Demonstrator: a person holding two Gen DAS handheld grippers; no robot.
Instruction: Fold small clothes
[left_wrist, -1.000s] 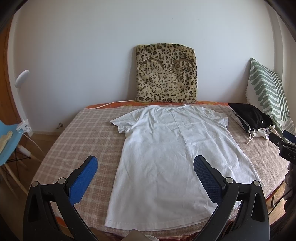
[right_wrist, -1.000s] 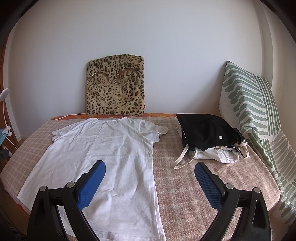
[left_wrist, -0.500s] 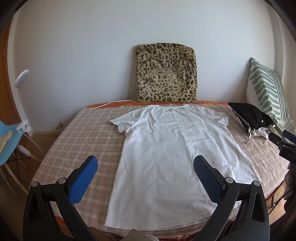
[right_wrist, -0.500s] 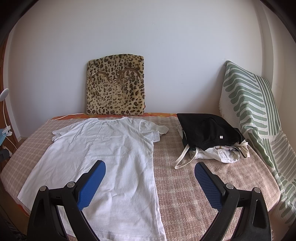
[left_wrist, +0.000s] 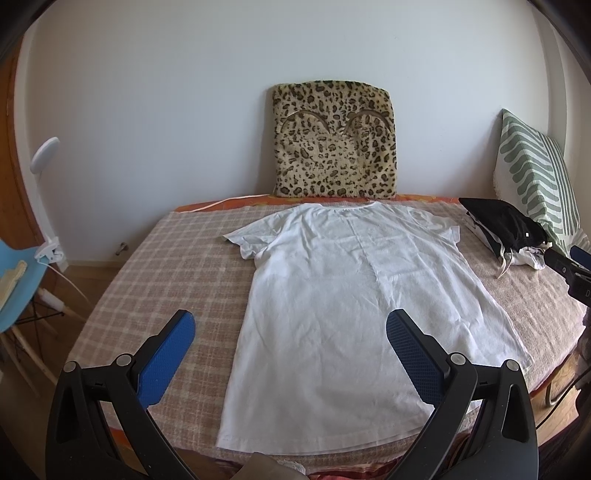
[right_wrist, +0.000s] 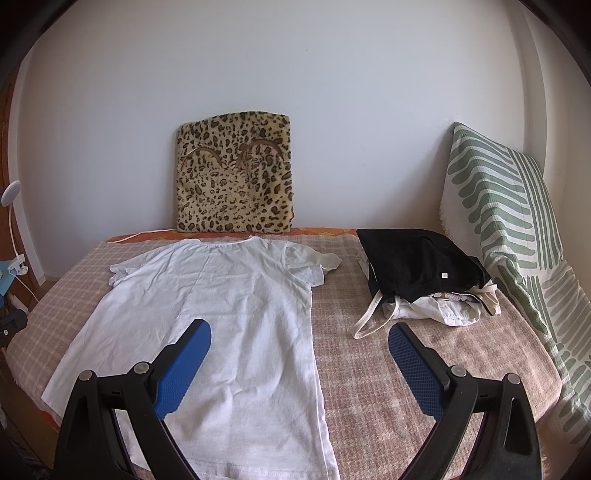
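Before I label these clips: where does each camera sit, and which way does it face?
Left wrist: on the left gripper, over the bed's near edge, facing the white T-shirt; open blue fingers show.
Right wrist: on the right gripper, further right, facing the black clothes pile; open fingers show.
Shared: T-shirt, leopard cushion.

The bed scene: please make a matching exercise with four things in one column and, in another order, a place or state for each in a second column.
Things:
1. white T-shirt
2. leopard cushion
3. black garment
4. left gripper

Places or states:
a. leans upright against the wall
b. open, holds nothing
c. spread flat on the checked cover
d. on top of a pile beside the striped pillow

Pairs: 1-c, 2-a, 3-d, 4-b
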